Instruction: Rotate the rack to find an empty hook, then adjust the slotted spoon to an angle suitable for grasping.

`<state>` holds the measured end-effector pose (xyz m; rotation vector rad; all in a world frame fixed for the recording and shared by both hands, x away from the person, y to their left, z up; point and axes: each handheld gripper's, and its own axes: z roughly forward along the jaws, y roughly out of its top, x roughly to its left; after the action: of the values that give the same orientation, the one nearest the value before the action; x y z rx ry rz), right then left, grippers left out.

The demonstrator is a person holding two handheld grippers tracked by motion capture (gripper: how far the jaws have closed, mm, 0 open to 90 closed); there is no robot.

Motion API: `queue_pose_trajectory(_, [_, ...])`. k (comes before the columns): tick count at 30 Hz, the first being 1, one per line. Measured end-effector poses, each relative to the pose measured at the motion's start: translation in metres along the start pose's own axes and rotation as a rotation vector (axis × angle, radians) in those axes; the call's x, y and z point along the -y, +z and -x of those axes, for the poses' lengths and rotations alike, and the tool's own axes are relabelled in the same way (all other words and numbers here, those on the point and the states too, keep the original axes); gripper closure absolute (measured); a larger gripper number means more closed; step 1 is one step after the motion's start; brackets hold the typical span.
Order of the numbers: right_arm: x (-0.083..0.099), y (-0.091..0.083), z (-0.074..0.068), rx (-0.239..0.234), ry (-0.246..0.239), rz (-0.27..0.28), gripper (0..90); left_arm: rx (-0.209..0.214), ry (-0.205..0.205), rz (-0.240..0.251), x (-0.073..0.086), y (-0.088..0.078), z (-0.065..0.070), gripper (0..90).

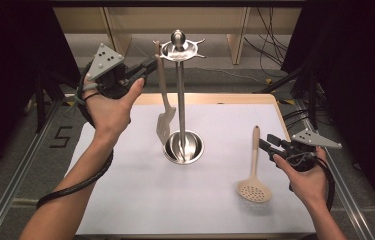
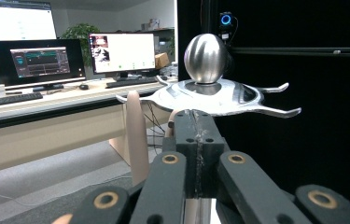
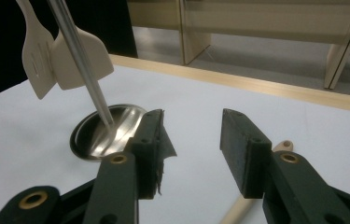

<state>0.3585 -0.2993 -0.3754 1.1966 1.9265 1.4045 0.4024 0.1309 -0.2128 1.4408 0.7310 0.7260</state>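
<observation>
Two grippers: left [image 1: 151, 64] clamped shut at rack [image 1: 180, 50] top, right [image 1: 265, 143] wide open, empty, beside skimmer [image 1: 254, 185].

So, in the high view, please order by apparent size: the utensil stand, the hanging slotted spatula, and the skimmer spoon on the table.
1. Utensil stand, clearly the tallest.
2. Slotted spatula and skimmer spoon: they look about equally long, and the spatula hangs nearer the camera, so I cannot rank them.
</observation>
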Motion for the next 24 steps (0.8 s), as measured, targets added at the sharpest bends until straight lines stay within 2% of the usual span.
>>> queue_pose_trajectory(2, [-0.001, -0.001, -0.001, 0.004, 0.025, -0.015, 60.0, 0.0, 0.002, 0.005, 0.001, -0.001, 0.001, 89.4])
queue_pose_trajectory(3, [0.0, -0.001, 0.0, 0.008, 0.02, -0.015, 60.0, 0.001, 0.0, 0.01, 0.002, -0.002, 0.001, 89.1])
queue_pose_trajectory(5, [-0.001, 0.0, 0.004, 0.021, -0.019, -0.011, 59.9, 0.008, -0.008, 0.022, 0.003, -0.006, 0.001, 86.0])
queue_pose_trajectory(7, [-0.001, 0.001, 0.004, 0.028, 0.0, -0.03, 59.4, 0.012, -0.014, 0.038, 0.005, -0.013, 0.002, 81.2])
queue_pose_trajectory(9, [-0.001, 0.0, 0.003, 0.057, 0.05, -0.075, 59.4, 0.013, -0.018, 0.052, 0.009, -0.019, 0.002, 74.6])
queue_pose_trajectory(10, [-0.001, 0.001, 0.005, 0.063, 0.049, -0.083, 59.4, 0.015, -0.022, 0.059, 0.011, -0.022, 0.002, 72.1])
queue_pose_trajectory(11, [-0.001, 0.002, 0.005, 0.069, 0.07, -0.101, 59.5, 0.013, -0.028, 0.062, 0.014, -0.025, 0.001, 68.9])
queue_pose_trajectory(12, [-0.001, 0.003, 0.009, 0.077, 0.05, -0.111, 59.8, 0.012, -0.033, 0.063, 0.016, -0.027, 0.0, 65.6])
queue_pose_trajectory(13, [0.0, 0.003, 0.012, 0.097, 0.074, -0.155, 60.6, 0.014, -0.036, 0.062, 0.02, -0.03, -0.001, 61.8])
queue_pose_trajectory(15, [0.0, 0.004, 0.015, 0.1, 0.075, -0.152, 60.9, 0.013, -0.044, 0.063, 0.027, -0.035, -0.003, 60.3])
queue_pose_trajectory(16, [0.0, 0.004, 0.013, 0.111, 0.122, -0.192, 61.2, 0.009, -0.043, 0.062, 0.029, -0.037, -0.003, 58.9])
queue_pose_trajectory(17, [0.002, 0.006, 0.017, 0.122, 0.109, -0.204, 63.0, 0.003, -0.019, 0.074, 0.031, -0.039, -0.006, 56.5])
queue_pose_trajectory(18, [0.002, 0.006, 0.017, 0.122, 0.109, -0.204, 63.0, -0.002, -0.032, 0.07, 0.033, -0.041, -0.006, 56.5])
queue_pose_trajectory(19, [0.002, 0.008, 0.016, 0.119, 0.14, -0.218, 63.9, -0.006, -0.037, 0.069, 0.036, -0.043, -0.006, 55.6])
queue_pose_trajectory(20, [0.002, 0.008, 0.019, 0.129, 0.104, -0.236, 64.6, -0.006, -0.04, 0.068, 0.038, -0.045, -0.007, 54.8])
queue_pose_trajectory(21, [0.003, 0.01, 0.018, 0.136, 0.129, -0.254, 65.0, -0.008, -0.044, 0.068, 0.04, -0.047, -0.007, 54.0])
queue_pose_trajectory(22, [0.004, 0.01, 0.021, 0.127, 0.119, -0.27, 65.3, -0.01, -0.048, 0.069, 0.042, -0.048, -0.007, 53.4])
queue_pose_trajectory(23, [0.004, 0.01, 0.019, 0.13, 0.15, -0.28, 65.4, -0.012, -0.049, 0.069, 0.043, -0.049, -0.008, 53.1])
queue_pose_trajectory(24, [0.005, 0.012, 0.019, 0.139, 0.157, -0.284, 65.4, -0.015, -0.054, 0.068, 0.045, -0.05, -0.008, 52.9])
